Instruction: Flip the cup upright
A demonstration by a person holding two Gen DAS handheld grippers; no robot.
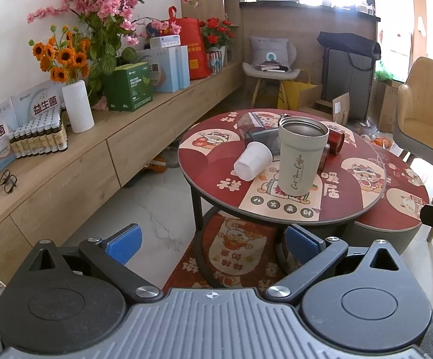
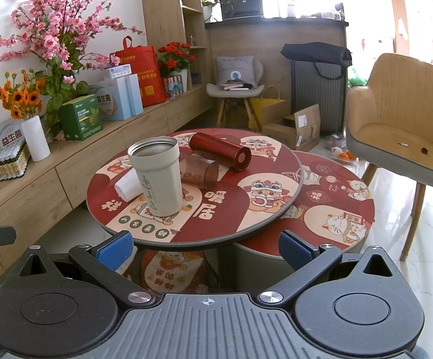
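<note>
Cup on side on table, seemingly touching tumbler's left.

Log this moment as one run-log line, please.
left gripper: open, empty, off table | right gripper: open, empty | beige coffee tumbler: upright | white cup: on side | red flask: on side | clear brown cup: on side

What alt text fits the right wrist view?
A beige cup stands upright on a round red table, with a white cup, a clear cup and a red bottle lying on their sides around it. The open right gripper is short of the table.
</note>
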